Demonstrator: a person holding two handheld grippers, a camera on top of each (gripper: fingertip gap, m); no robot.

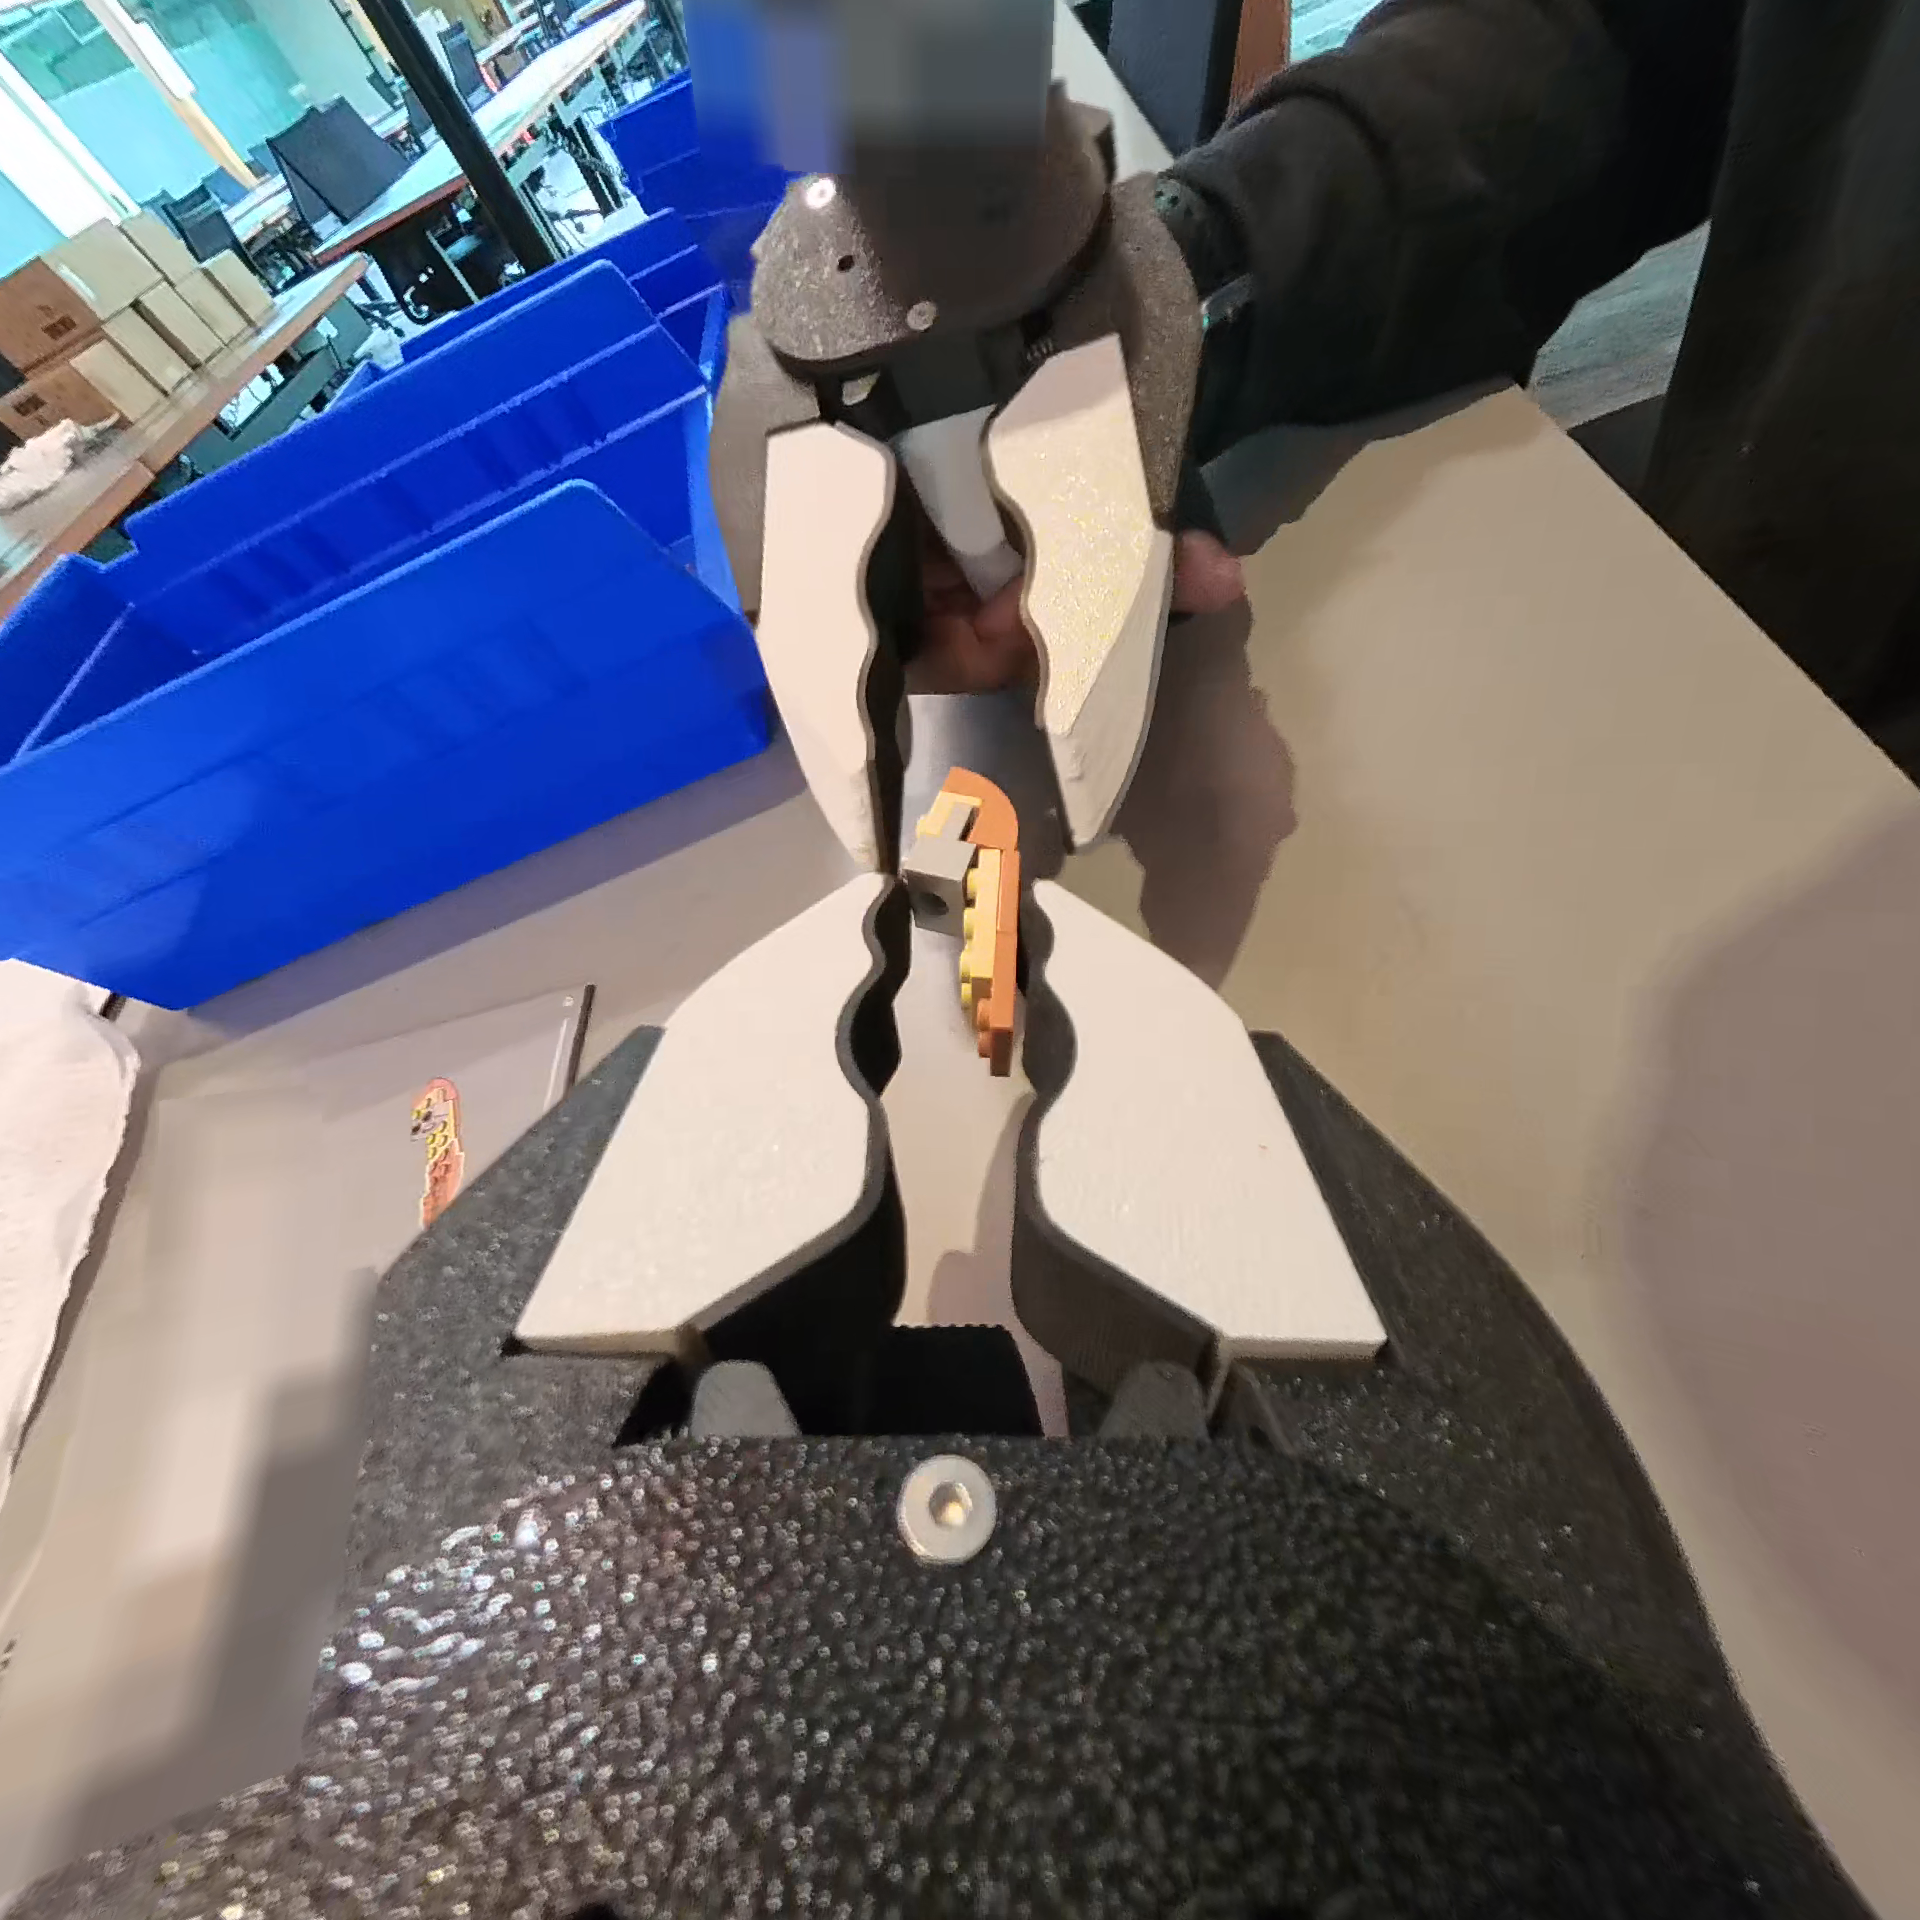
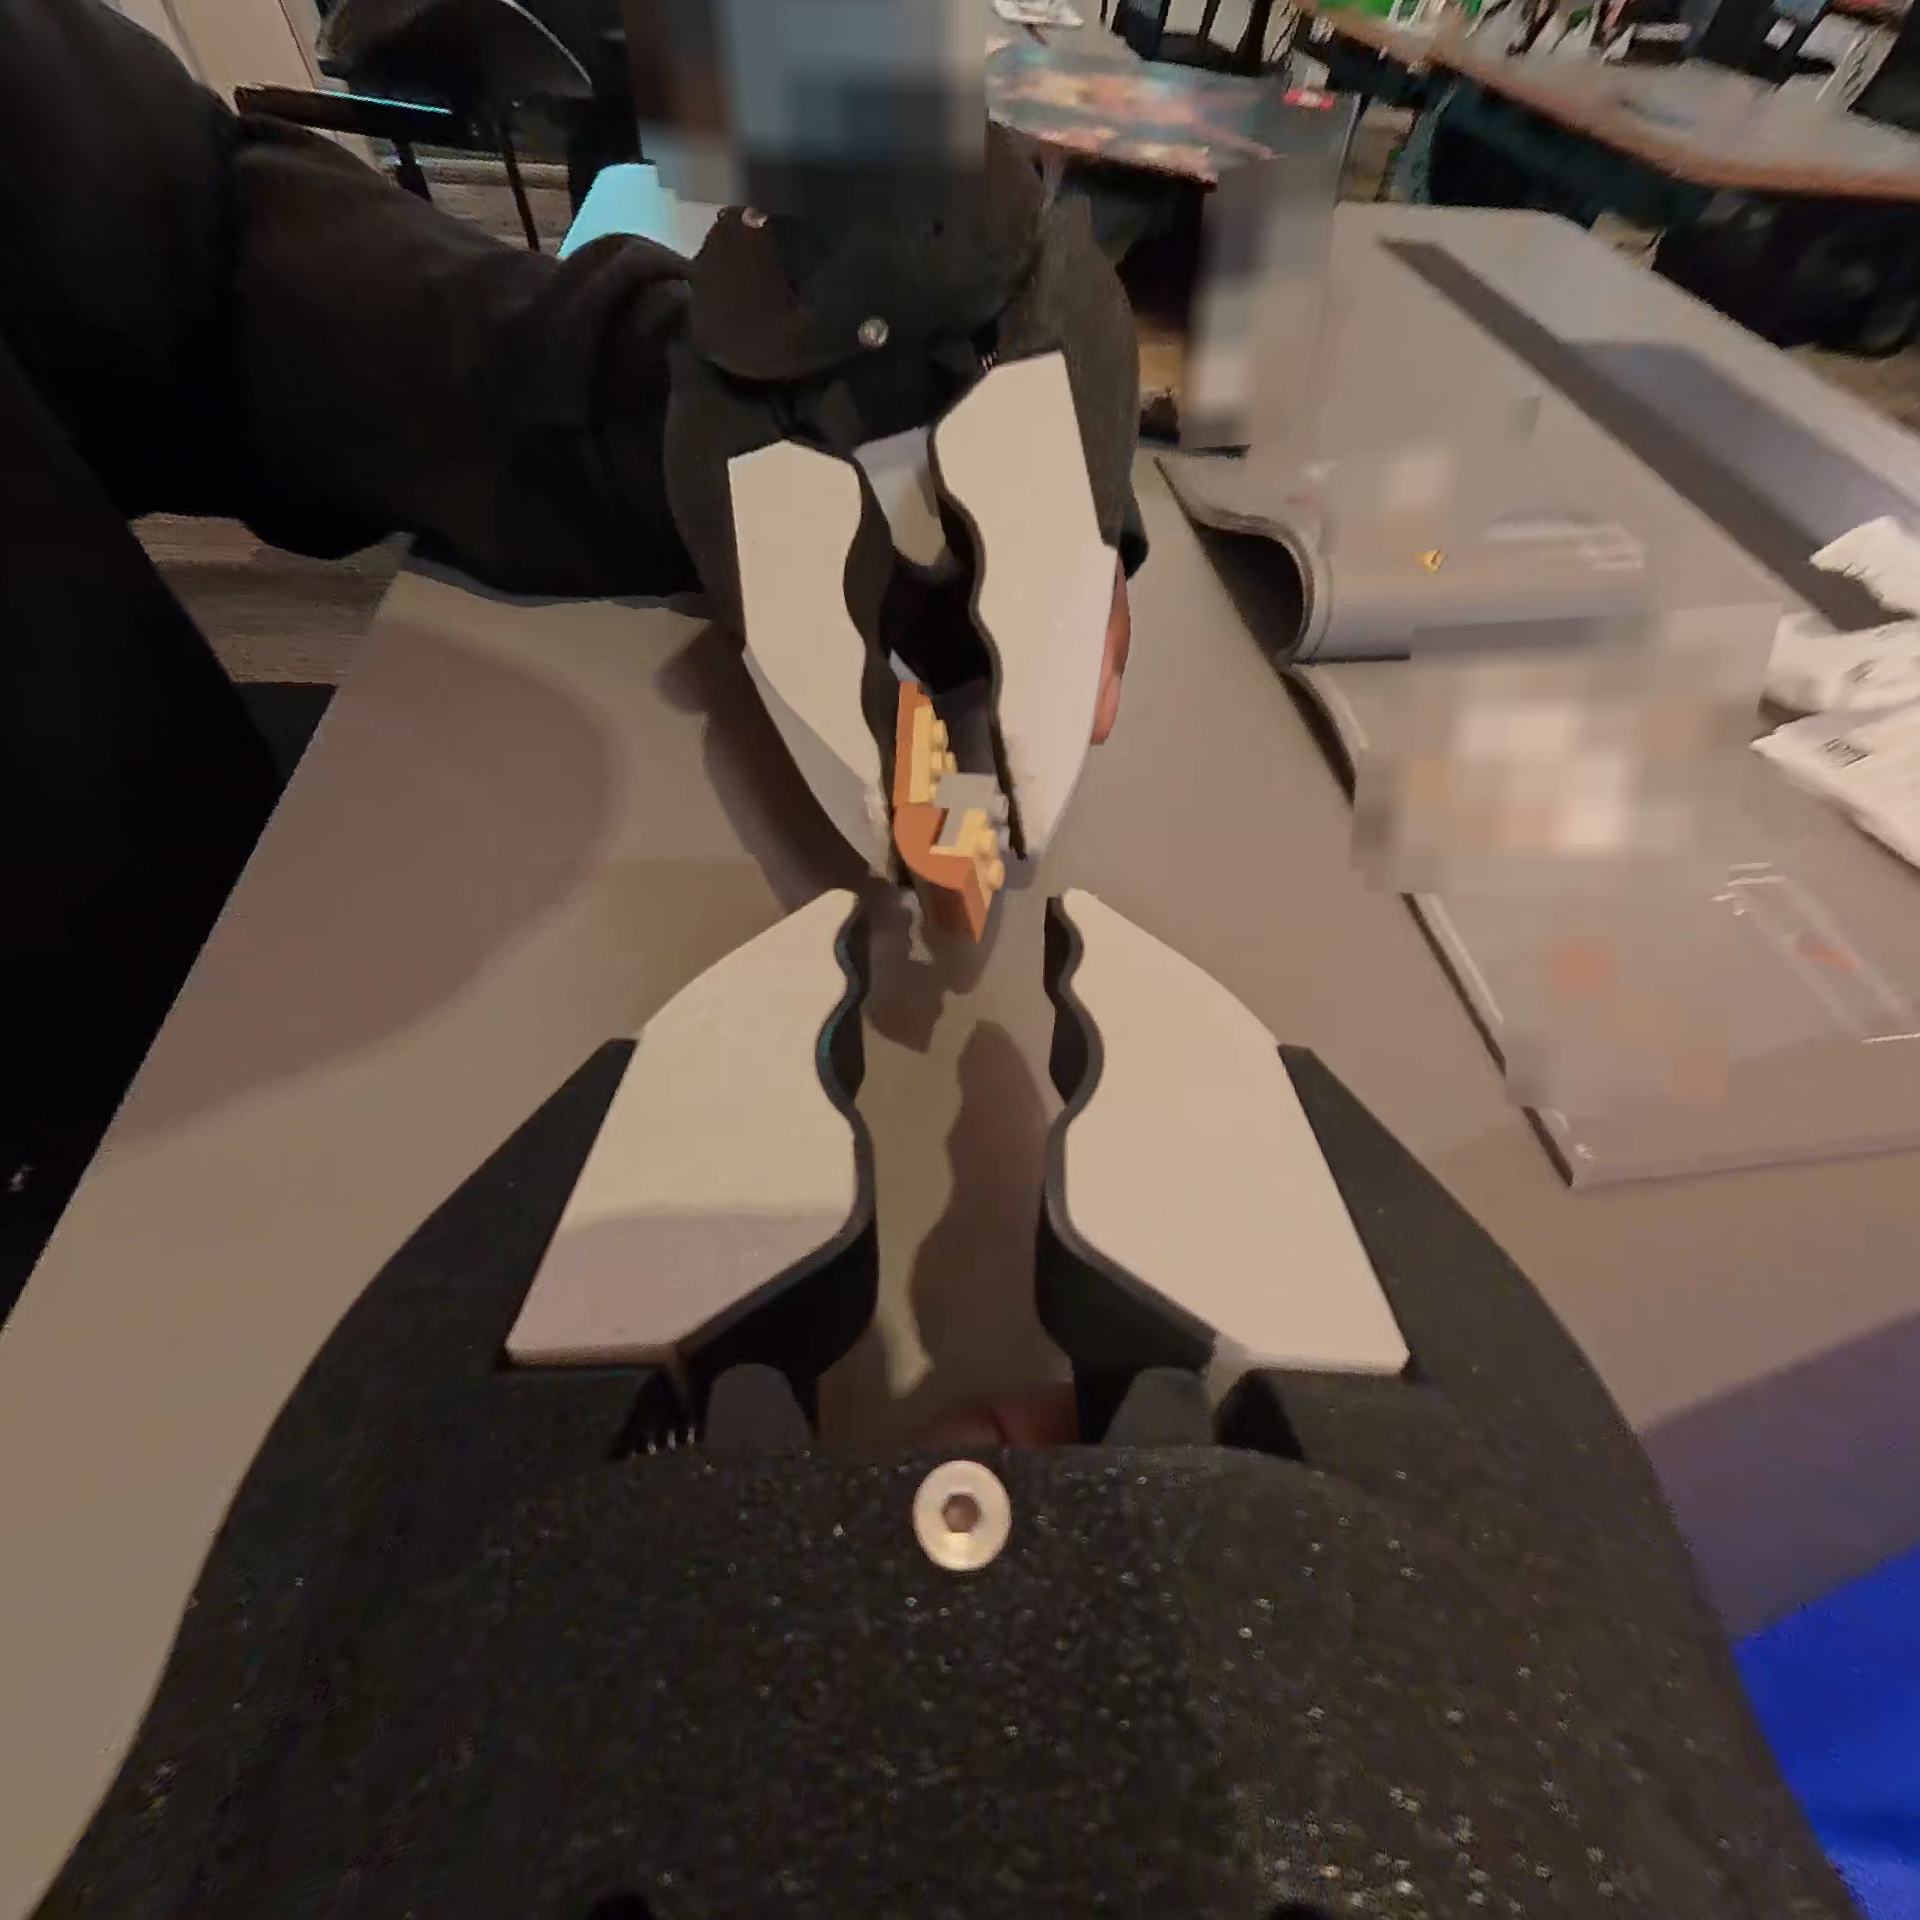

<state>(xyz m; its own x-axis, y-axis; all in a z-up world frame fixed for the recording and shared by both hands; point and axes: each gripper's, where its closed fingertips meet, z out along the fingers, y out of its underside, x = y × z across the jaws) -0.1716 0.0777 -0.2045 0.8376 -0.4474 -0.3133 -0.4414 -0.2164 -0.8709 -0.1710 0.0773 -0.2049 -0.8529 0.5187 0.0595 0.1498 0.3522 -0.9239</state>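
L gripper (image 1: 956, 914) is pinching a small brick assembly (image 1: 987, 935): an orange-brown curved plate with tan studded pieces and a grey block on one face. Plate's flat back is lying against one pad, grey block pressing on the other, so the jaws are standing only partly closed. Assembly's long axis is running along the L fingers, its curved end sticking out past the tips.

R gripper (image 2: 951, 904) is facing it tip-to-tip, jaws spread, pads touching nothing. Relative to the assembly, R tips are sitting just beyond the curved end, w/ the piece pointing into the gap btwn them; L is the one actually on it.

Blue bins (image 1: 364, 675) are standing beside the assembly, a picture card (image 1: 436, 1143) and grey booklets (image 2: 1558, 582) lying on the table (image 1: 1507, 831) underneath.
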